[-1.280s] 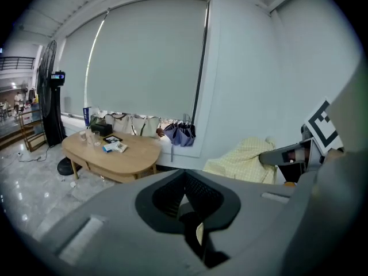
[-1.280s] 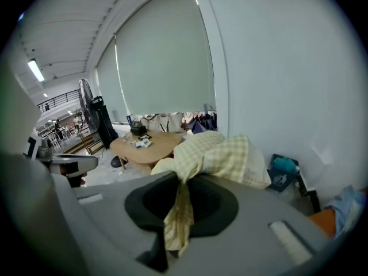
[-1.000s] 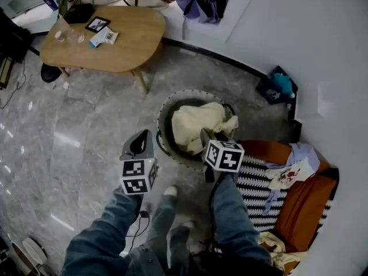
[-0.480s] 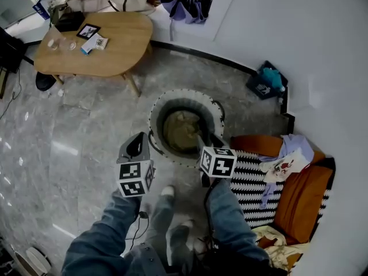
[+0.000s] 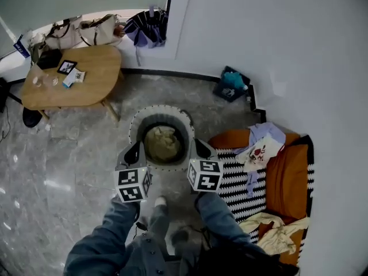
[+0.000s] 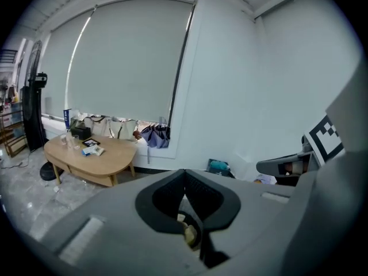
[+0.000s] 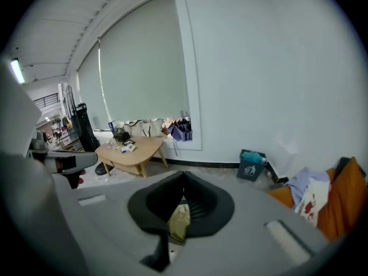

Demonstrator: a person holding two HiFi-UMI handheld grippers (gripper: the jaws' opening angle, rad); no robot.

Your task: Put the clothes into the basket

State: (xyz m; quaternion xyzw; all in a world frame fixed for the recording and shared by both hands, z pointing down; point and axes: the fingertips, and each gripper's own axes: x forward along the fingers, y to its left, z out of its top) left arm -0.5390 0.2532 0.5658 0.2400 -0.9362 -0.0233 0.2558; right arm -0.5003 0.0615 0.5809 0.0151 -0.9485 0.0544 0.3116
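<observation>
The round basket (image 5: pixel 135 132) stands on the marble floor with a cream garment (image 5: pixel 163 144) lying inside it. My left gripper (image 5: pixel 136 148) hangs over the basket's left rim and my right gripper (image 5: pixel 199 146) over its right rim, both above it. In the left gripper view the left gripper (image 6: pixel 184 172) is shut and empty. The right gripper (image 7: pixel 183 175) has just been closing and is shut with nothing between its tips. The cream garment (image 7: pixel 179 220) shows below through the jaw gap. A purple and white garment (image 5: pixel 259 149) and a cream one (image 5: pixel 275 234) lie on the sofa.
The sofa (image 5: pixel 287 183), with orange cushions and a striped throw (image 5: pixel 233 183), is at the right. A wooden table (image 5: pixel 86 82) with small items stands at the back left. A purple umbrella (image 5: pixel 146 29) and a dark bin (image 5: pixel 232 85) sit by the wall. The person's legs are at the bottom.
The cream garment, bunched high at the basket's rim by the right gripper, has dropped into the basket. Both grippers have risen and the basket looks smaller.
</observation>
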